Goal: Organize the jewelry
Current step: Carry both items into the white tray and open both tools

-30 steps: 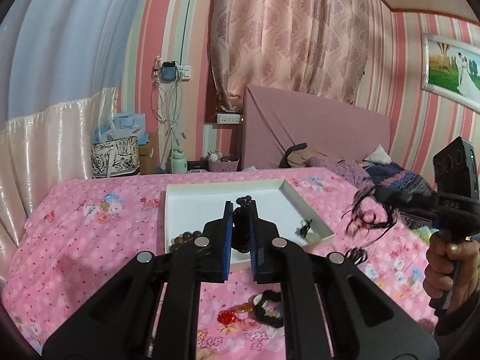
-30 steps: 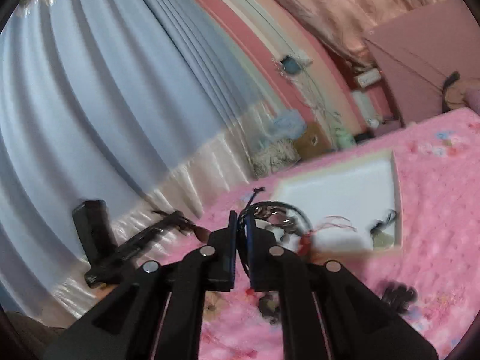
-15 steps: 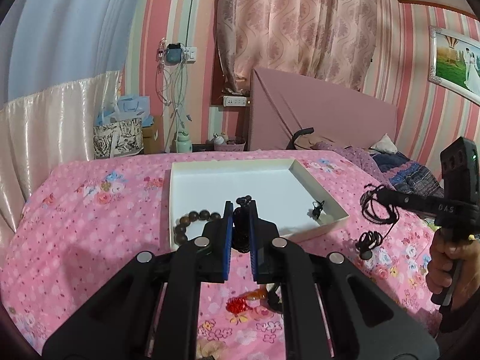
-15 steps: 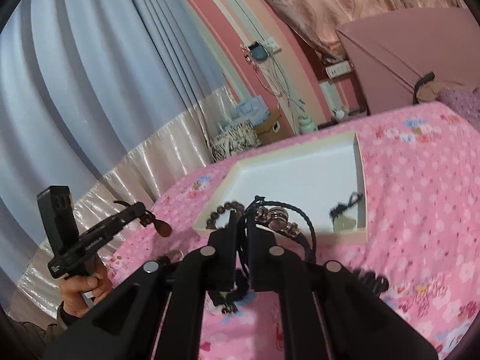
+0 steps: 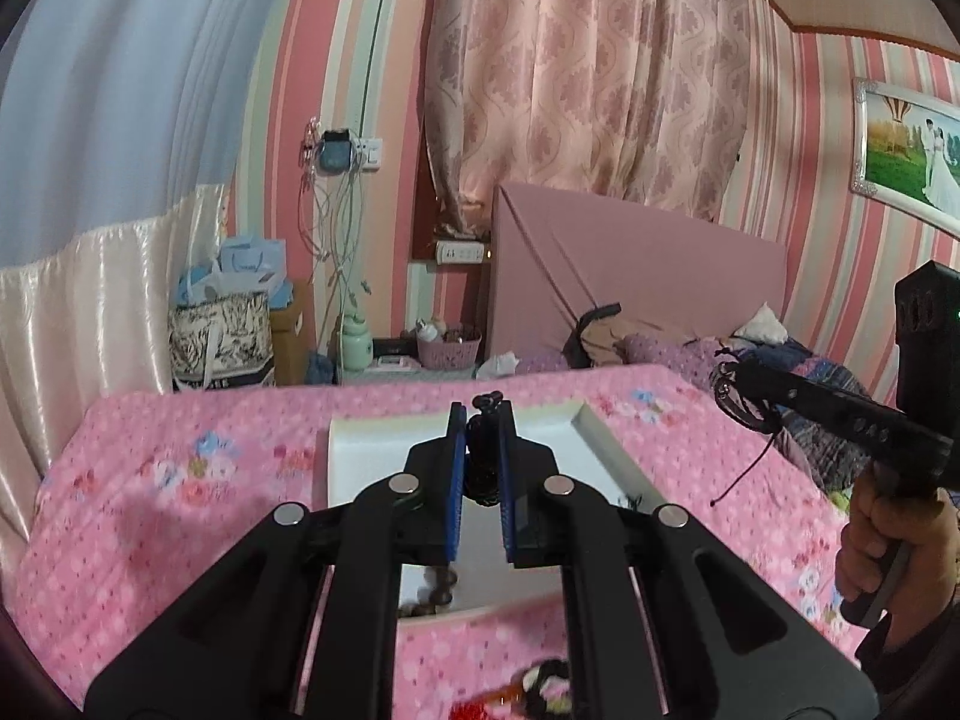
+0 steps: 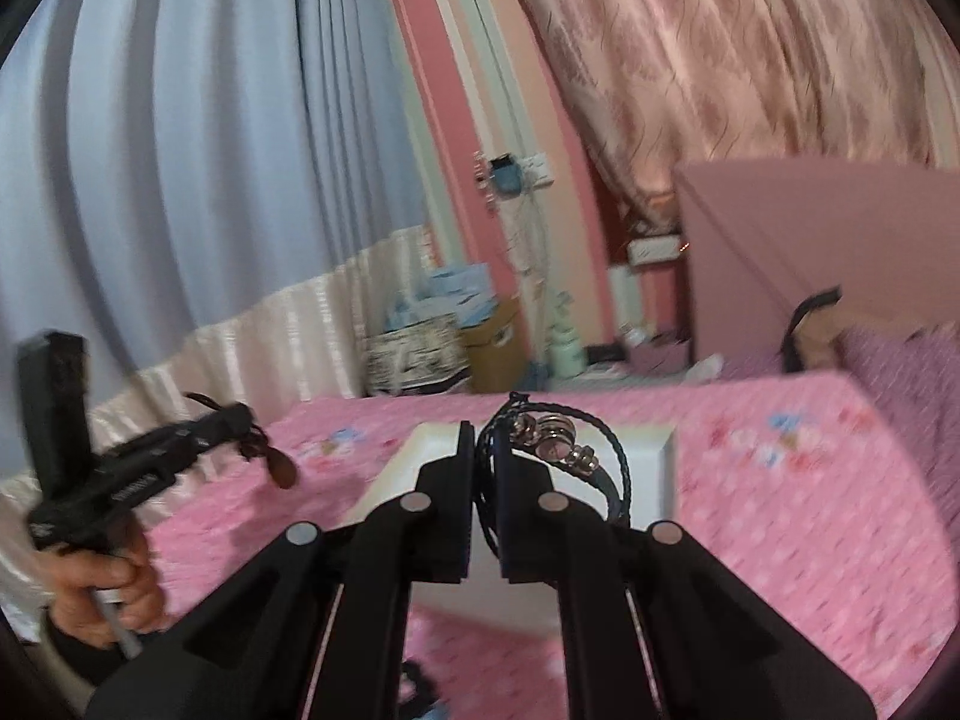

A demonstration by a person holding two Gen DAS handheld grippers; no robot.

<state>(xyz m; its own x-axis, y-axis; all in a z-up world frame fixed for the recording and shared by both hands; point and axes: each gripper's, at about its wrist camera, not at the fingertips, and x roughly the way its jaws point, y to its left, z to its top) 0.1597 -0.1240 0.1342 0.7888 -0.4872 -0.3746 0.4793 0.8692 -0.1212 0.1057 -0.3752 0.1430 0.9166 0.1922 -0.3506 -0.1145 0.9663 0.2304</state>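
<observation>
Two grippers are hanging above a white tray (image 5: 360, 450) that is lying on a pink floral bedspread (image 5: 180, 480). The left gripper (image 5: 483, 420) is pinching a dark beaded piece (image 5: 485, 462) between its blue-lined fingers (image 5: 457, 468), which are clamped on it; a knot of the piece is poking out above the tips. From the right wrist view a brown oval pendant (image 6: 282, 468) is dangling from that same gripper on a dark cord. The right gripper (image 6: 486, 444) is clamping a black braided cord bracelet (image 6: 621, 468) strung with rose-gold metal charms (image 6: 555, 441), the loop swinging out to the right of the fingers, over the tray. Inside the tray, brown wooden beads (image 5: 435, 591) are showing under the left gripper near the front rim, and a small dark item (image 5: 630, 501) is lying by the right wall. Red and dark pieces (image 5: 540, 687) are lying on the bedspread in front of the tray, blurred.
</observation>
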